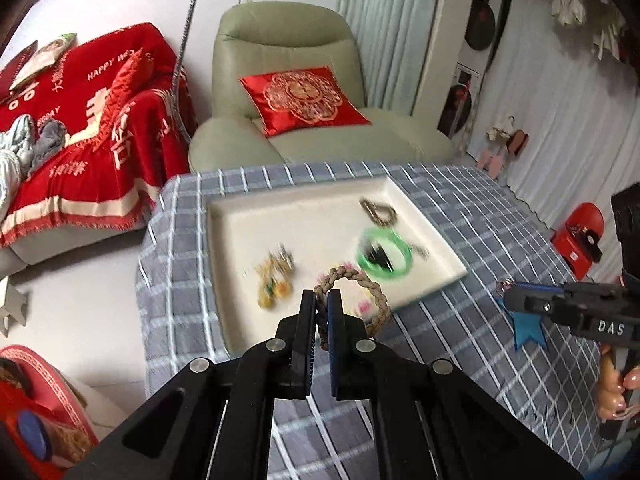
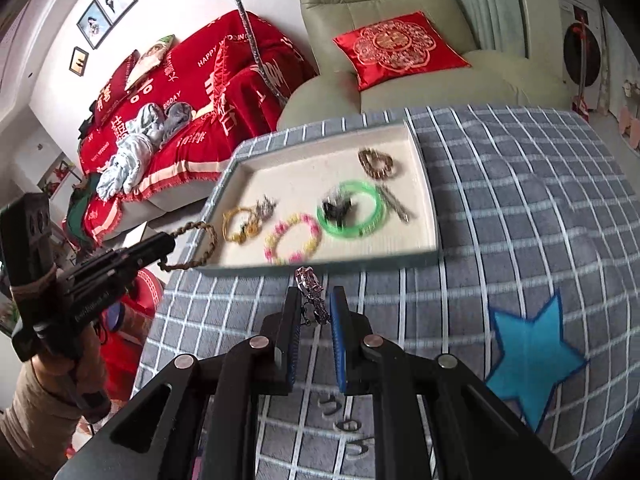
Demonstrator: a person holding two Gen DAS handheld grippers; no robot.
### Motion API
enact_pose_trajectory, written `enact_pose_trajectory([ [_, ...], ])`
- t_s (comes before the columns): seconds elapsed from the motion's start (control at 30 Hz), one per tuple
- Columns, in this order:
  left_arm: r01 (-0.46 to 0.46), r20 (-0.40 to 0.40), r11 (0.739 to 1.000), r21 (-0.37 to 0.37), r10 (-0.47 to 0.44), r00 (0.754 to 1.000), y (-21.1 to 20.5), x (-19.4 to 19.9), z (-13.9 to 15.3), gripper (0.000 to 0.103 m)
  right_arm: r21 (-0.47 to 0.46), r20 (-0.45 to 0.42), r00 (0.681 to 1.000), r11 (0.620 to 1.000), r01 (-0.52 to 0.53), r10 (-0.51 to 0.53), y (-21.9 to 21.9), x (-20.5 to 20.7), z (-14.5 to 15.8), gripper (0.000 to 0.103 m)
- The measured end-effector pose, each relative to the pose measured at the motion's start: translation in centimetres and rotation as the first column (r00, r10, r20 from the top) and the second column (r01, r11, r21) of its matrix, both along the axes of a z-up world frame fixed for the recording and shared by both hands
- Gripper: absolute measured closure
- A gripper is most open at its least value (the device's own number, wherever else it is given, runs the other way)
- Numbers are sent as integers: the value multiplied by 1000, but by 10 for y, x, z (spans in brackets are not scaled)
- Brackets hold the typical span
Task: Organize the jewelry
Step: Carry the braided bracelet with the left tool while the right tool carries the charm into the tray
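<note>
My left gripper (image 1: 322,304) is shut on a braided rope bracelet (image 1: 372,284) and holds it above the near edge of the white tray (image 1: 304,208); the bracelet also shows in the right wrist view (image 2: 202,246). My right gripper (image 2: 314,304) is shut on a small silver hair clip (image 2: 309,290), held above the checked cloth in front of the tray (image 2: 424,184). In the tray lie a green bangle (image 2: 352,210), a pink and yellow bead bracelet (image 2: 292,238), a gold bracelet (image 2: 240,226), a brown bead bracelet (image 2: 376,162) and a metal pin (image 2: 396,202).
The table has a grey checked cloth (image 2: 520,200) with a blue star patch (image 2: 532,356). A green armchair (image 1: 288,80) with a red cushion stands behind the table. A sofa with a red throw (image 1: 80,128) is at the left.
</note>
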State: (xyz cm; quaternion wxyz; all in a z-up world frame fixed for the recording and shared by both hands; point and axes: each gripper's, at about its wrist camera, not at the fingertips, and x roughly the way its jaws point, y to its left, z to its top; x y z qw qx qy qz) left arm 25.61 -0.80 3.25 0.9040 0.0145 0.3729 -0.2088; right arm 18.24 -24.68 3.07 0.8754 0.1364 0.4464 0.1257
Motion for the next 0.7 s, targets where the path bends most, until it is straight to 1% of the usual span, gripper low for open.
enact_pose_trajectory([
  [0.13,-4,23,1000,15,4,1000,1,26,22,82,-13,10,1000,1000,-13,13,4,26,14,87],
  [0.27,12,26,999,39,-13,1000,-4,42,26,82,-23,4,1000,1000,-12,12,6,53,18,87],
  [0.37,22,-5,999,34,-22,1000,-7,48,14,82,-42,-17,1000,999,-8,7,5,73,11,87],
  [0.5,36,-62,998,54,-33,998,-10,49,-18,82,-65,-79,997,998,-3,-2,2,89,-18,87],
  [0.63,13,-125,997,72,-4,992,-5,56,-48,82,-82,-134,991,997,-2,-9,-2,98,-48,87],
  [0.7,-4,-142,996,85,16,990,-4,61,-58,82,-87,-153,988,996,0,-14,-4,103,-59,87],
])
